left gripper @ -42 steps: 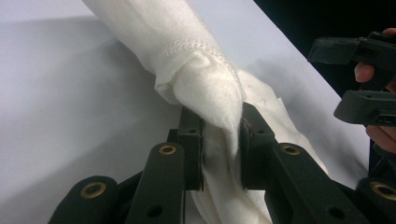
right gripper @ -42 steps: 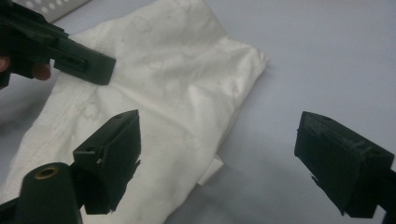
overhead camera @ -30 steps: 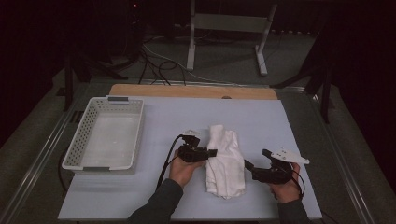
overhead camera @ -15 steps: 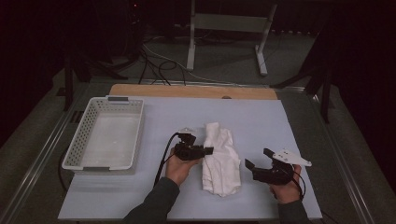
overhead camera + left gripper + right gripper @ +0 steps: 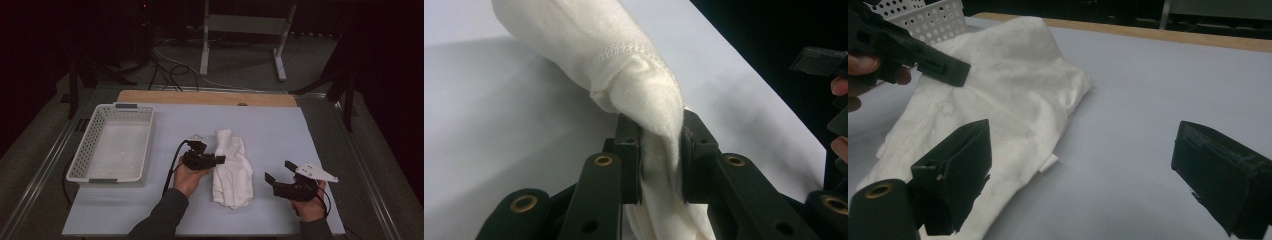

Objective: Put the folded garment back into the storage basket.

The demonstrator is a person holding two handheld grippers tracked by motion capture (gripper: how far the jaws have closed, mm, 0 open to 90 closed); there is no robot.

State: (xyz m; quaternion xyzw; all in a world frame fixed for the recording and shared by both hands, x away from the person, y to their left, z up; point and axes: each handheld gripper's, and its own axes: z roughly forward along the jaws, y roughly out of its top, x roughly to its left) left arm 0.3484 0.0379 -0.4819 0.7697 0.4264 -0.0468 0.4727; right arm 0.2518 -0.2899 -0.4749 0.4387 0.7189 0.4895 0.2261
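Observation:
A crumpled white cloth (image 5: pixel 232 170) lies in a long heap on the pale table (image 5: pixel 280 135). My left gripper (image 5: pixel 220 159) is at the cloth's left edge, shut on a fold of the cloth (image 5: pixel 649 100) that bulges up between its jaws. My right gripper (image 5: pixel 279 172) hovers to the right of the cloth, open, with nothing between its fingers. From the right gripper view, the cloth (image 5: pixel 1013 100) spreads ahead to the left, and the left gripper (image 5: pixel 948 70) reaches over it.
A white perforated basket (image 5: pixel 114 145), with nothing in it, stands on the left of the table. A wooden strip (image 5: pixel 205 98) runs along the far edge. Beyond it are a metal stand (image 5: pixel 245 30) and cables (image 5: pixel 170 70) on the floor.
The left gripper has drawn the cloth's left edge leftward. The right gripper has let go of the cloth and moved right, away from it, and now stands open.

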